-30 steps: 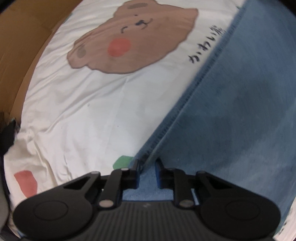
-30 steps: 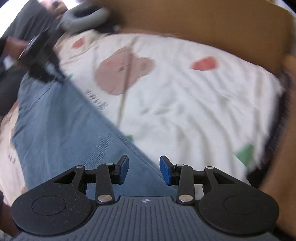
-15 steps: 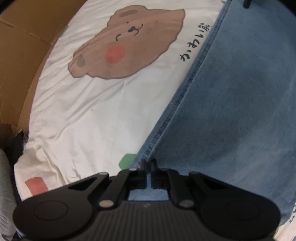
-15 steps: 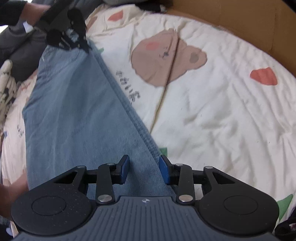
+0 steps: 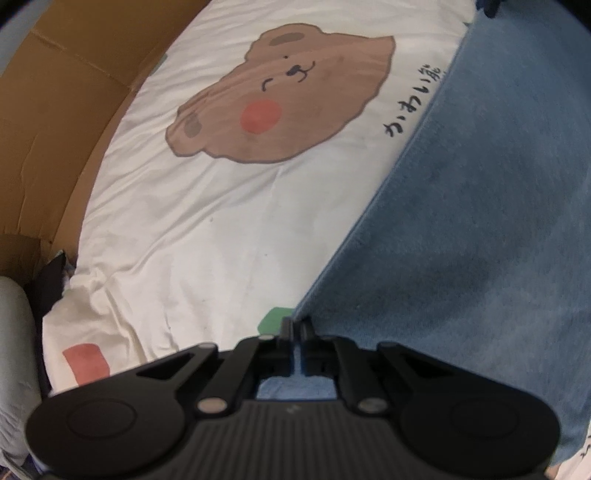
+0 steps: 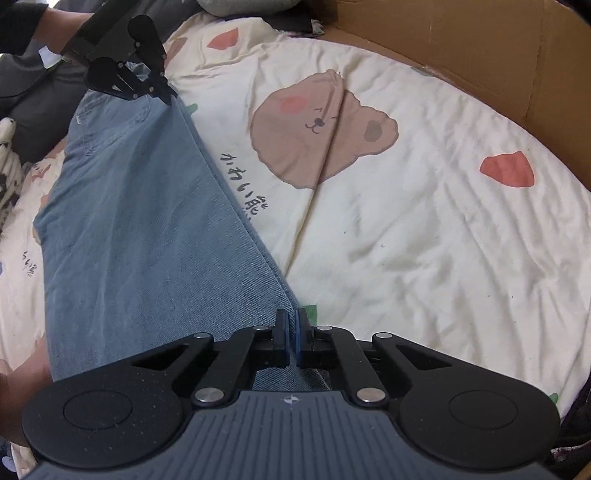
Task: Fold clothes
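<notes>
Black ribbed gripper (image 6: 291, 332) (blue pads (image 6: 298, 338), silver screws).

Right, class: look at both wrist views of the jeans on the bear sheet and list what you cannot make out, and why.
- Jeans: in the right wrist view the near end disappears under the right gripper; full length unknown.
- Left wrist view: the left gripper body hides the hem, and the far end is cut by the top edge.
- Bear sheet: the writing beside the jeans is partly covered by denim.
- Person: only a sleeve at the corner.
</notes>
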Demonstrator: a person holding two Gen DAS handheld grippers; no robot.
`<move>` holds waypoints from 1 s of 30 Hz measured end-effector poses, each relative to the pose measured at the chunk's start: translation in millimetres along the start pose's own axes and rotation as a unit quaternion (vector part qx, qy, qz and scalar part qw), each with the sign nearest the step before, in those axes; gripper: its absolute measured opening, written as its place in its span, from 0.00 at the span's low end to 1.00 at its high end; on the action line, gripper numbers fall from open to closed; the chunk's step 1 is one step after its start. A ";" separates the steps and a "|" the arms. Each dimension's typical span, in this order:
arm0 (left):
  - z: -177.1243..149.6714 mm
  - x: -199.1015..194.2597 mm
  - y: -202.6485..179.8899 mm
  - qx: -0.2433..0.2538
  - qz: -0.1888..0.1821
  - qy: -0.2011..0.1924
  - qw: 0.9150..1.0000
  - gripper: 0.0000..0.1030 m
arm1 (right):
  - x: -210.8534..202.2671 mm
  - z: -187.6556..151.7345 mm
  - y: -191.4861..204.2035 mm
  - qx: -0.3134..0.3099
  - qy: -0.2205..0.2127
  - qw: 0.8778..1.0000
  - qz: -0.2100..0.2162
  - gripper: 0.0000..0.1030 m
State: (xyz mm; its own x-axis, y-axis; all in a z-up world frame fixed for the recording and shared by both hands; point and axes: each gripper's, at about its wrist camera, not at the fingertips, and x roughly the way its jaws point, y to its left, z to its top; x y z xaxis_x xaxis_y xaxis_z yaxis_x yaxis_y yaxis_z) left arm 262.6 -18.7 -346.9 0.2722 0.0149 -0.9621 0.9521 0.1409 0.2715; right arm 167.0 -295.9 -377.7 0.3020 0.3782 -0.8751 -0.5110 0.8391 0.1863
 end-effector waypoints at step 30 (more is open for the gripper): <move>-97.5 4.9 27.6 -0.398 0.058 -0.009 0.916 0.44 | -74.2 -109.1 -18.9 0.219 -0.025 0.965 -0.145 0.26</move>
State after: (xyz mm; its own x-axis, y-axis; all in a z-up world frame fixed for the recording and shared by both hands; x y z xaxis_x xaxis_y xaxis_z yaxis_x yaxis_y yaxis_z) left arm 276.6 81.8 -346.5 0.3737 0.0603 -0.9256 0.5153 0.8162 0.2612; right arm 66.5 -382.4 -365.0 0.4253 0.1128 -0.8980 -0.0144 0.9929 0.1179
